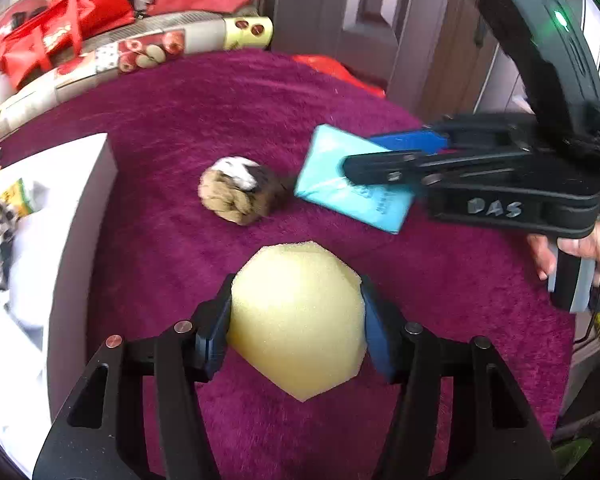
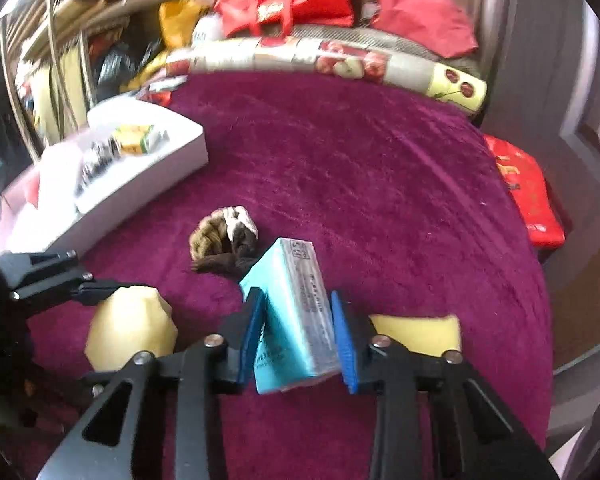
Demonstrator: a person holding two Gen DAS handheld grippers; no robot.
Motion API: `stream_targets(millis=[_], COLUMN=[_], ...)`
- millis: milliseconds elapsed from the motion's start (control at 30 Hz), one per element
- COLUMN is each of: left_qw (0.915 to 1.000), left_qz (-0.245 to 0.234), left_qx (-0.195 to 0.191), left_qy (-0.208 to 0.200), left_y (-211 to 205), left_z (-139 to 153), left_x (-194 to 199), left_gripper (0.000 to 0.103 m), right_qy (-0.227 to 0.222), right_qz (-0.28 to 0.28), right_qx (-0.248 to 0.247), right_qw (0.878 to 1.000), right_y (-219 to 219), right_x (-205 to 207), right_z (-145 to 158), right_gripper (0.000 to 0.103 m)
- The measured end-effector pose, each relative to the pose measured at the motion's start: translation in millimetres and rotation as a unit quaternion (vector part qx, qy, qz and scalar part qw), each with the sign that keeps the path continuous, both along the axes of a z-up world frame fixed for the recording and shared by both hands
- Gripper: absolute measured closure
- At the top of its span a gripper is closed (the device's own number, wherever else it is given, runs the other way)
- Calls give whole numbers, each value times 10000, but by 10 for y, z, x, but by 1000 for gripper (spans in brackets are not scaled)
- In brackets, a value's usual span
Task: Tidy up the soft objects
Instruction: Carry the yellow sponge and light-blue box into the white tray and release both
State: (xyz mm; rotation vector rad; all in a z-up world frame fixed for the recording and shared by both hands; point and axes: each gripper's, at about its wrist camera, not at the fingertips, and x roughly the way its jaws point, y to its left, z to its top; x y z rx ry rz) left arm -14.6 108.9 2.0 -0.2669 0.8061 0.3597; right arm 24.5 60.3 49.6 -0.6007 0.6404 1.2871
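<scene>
The left gripper (image 1: pixel 296 320) points steeply down, its 2 blue pads pressed against the sides of a yellow sponge (image 1: pixel 298 320). The right gripper (image 2: pixel 298 336) tilts down likewise, its jaws clamped on a turquoise tissue pack (image 2: pixel 292 320). A hand (image 1: pixel 576 252) grasps the right gripper's handle.

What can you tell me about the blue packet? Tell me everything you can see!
The blue packet is a light turquoise, soft-looking wrapped pack, like pocket tissues, with a greyish printed label too blurred to read. It sits on the purple fuzzy cloth, tipped up on one edge. The right gripper squeezes it between blue pads, one on each side. A brown and white bundle of fabric lies just behind it, very near; whether they touch is unclear.
</scene>
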Motion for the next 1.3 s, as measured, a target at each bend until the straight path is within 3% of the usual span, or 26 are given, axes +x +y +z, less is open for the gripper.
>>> stream_targets(millis=[267, 567, 800, 1300], left_qw=[9968, 9886, 9813, 9690], left_qz=[328, 704, 985, 1418], left_qx=[-76, 27, 51, 143], left_qy=[-729, -1328, -1654, -2020], left_y=[-125, -232, -192, -64], left_z=[296, 669, 836, 987], left_x=[-487, -946, -1246, -1709], left_gripper=[46, 46, 46, 46], right_qy=[575, 1738, 2016, 2048], right_qz=[-611, -1247, -1291, -1051], right_qx=[1135, 2504, 2556, 2607], right_qw=[9900, 9442, 9367, 9376], right_y=[-523, -1121, -1157, -1060], right_x=[-101, -185, -224, -469], right_z=[373, 653, 709, 842], right_gripper=[71, 71, 70, 70])
